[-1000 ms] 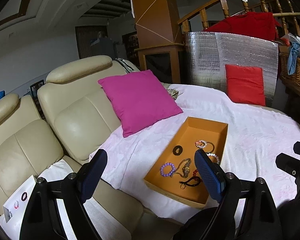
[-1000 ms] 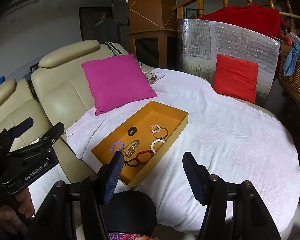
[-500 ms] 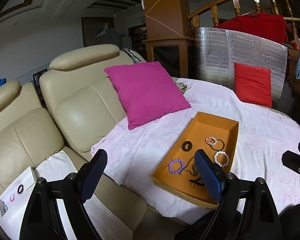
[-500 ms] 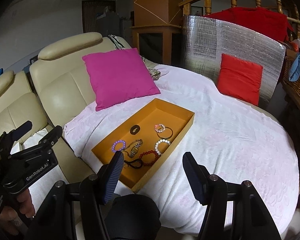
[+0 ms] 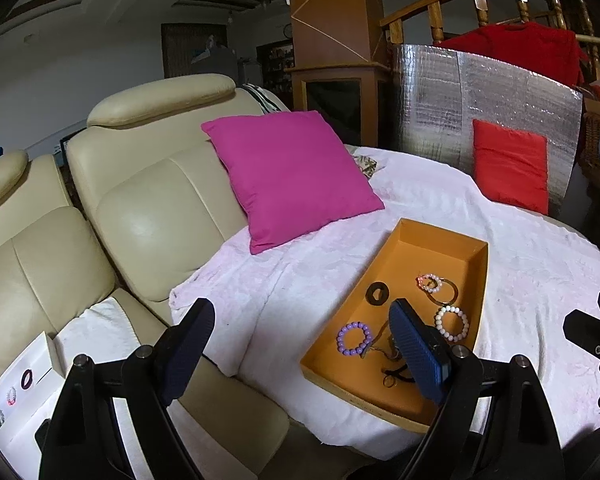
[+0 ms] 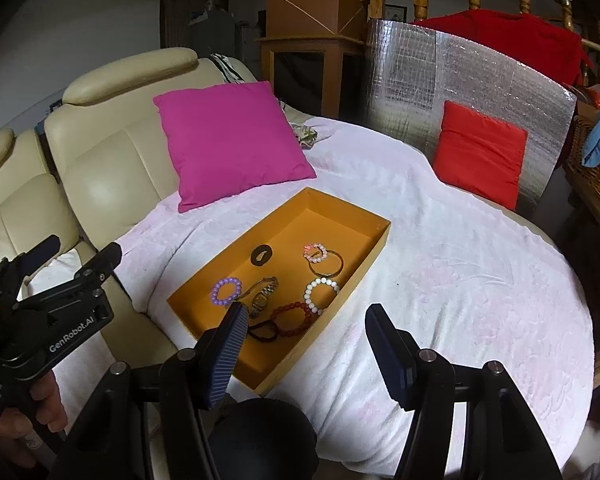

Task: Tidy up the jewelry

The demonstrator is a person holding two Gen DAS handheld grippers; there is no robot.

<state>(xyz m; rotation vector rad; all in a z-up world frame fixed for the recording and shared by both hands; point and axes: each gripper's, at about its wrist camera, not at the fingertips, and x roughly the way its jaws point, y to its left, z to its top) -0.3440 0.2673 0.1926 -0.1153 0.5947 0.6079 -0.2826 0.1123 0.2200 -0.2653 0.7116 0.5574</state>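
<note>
An orange tray (image 6: 374, 226) (image 5: 402, 246) lies on the white blanket and holds several pieces of jewelry: a purple bead bracelet (image 6: 225, 290) (image 5: 354, 338), a white bead bracelet (image 6: 321, 291) (image 5: 452, 323), a pink bead bracelet (image 6: 315, 252), a gold bangle (image 6: 326, 265), a watch (image 6: 262, 297), a red bead bracelet (image 6: 293, 318), a black hair tie (image 6: 263, 330) and a black ring (image 6: 261, 255). My right gripper (image 6: 304, 330) hovers open over the tray's near end, empty. My left gripper (image 5: 302, 326) is open and empty, left of the tray.
A pink pillow (image 6: 230, 140) leans on the cream sofa (image 6: 100, 152) behind the tray. A red pillow (image 6: 480, 152) rests against a silver foil board (image 6: 420, 80). A white card (image 5: 20, 384) with two bracelets lies on the sofa seat. A wicker basket (image 6: 596, 168) stands right.
Both grippers have moved forward and a little lower toward the tray, which now looks larger and nearer. Their jaws stand the same width.
</note>
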